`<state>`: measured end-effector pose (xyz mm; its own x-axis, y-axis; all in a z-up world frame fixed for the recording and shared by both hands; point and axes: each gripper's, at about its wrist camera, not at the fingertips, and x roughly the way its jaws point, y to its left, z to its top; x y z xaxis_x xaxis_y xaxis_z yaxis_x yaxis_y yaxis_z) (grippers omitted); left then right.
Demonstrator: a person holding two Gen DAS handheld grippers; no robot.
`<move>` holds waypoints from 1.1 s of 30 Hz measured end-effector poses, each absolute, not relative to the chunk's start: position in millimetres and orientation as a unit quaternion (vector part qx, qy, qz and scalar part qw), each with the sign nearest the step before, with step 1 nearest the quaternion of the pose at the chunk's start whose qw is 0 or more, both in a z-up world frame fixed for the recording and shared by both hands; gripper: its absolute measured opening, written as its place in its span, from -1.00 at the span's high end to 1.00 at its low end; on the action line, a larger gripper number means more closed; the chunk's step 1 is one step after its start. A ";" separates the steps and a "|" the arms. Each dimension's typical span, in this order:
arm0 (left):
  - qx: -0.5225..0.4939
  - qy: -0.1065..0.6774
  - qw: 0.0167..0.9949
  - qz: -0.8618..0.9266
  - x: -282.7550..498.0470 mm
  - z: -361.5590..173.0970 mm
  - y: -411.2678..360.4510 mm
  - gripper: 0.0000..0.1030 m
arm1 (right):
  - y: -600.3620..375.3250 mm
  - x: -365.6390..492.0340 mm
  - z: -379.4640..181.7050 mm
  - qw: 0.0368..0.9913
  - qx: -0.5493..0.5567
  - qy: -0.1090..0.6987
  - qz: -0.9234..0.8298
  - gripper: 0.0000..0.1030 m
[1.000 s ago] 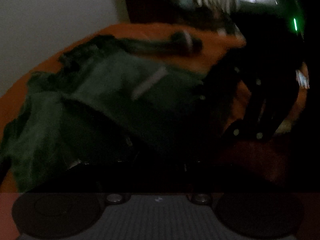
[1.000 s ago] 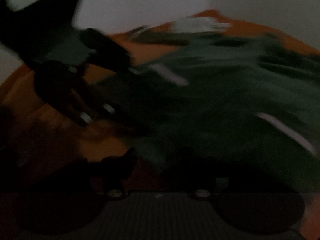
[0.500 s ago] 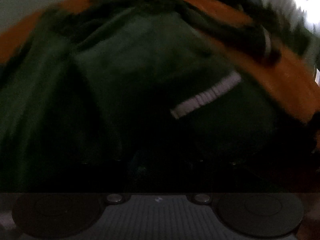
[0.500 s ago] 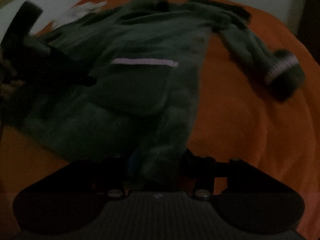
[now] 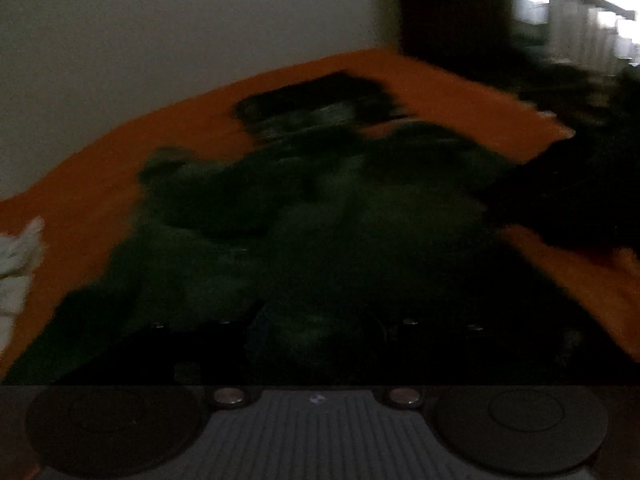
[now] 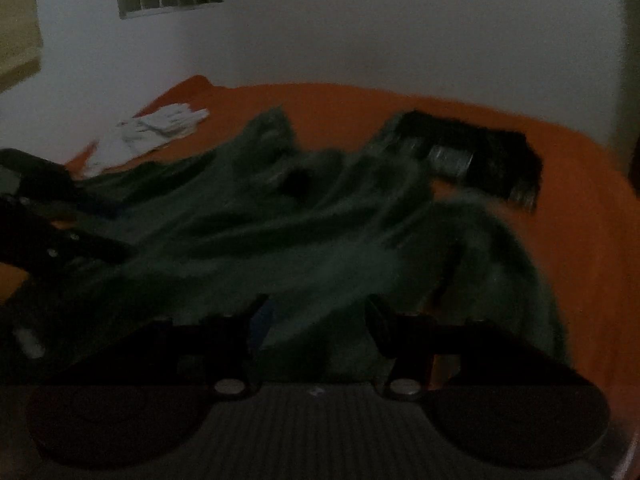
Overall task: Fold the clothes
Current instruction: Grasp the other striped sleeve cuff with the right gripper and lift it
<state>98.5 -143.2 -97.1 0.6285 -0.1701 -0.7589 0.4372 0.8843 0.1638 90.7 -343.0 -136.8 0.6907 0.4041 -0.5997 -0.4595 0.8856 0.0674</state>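
On the orange bed sheet (image 5: 100, 184) in the left wrist view, the green jacket (image 5: 320, 216) lies crumpled, cloth between the left gripper (image 5: 316, 332)'s opening jaws; grip unclear. In the right wrist view, the right gripper (image 6: 316, 320)'s opening jaws straddle its hem, white clothes (image 6: 152, 132) beyond.

The left gripper (image 5: 320, 320) and the right gripper (image 6: 312, 320) both point downward, their jaws opening with dark green cloth between them.
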 end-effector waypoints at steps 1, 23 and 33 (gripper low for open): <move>0.177 0.400 0.885 -0.161 111.4 -98.5 -138.6 0.06 | -350.3 106.5 -137.5 0.920 -0.056 0.310 0.234 -0.09; 0.095 0.470 0.875 -0.069 312.2 -45.5 -163.2 -0.71 | -594.8 151.8 -189.6 0.822 0.059 0.549 0.141 -0.60; 0.047 0.473 0.864 -0.165 328.1 -96.0 -158.7 -0.65 | -619.5 67.7 -170.5 0.823 0.245 0.511 0.008 -0.29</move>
<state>328.1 -158.7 -96.0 0.4980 -0.2406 -0.8331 0.3287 0.9414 -0.0754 67.7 -619.5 -170.5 0.4767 0.2646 -0.8383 0.2373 0.8795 0.4125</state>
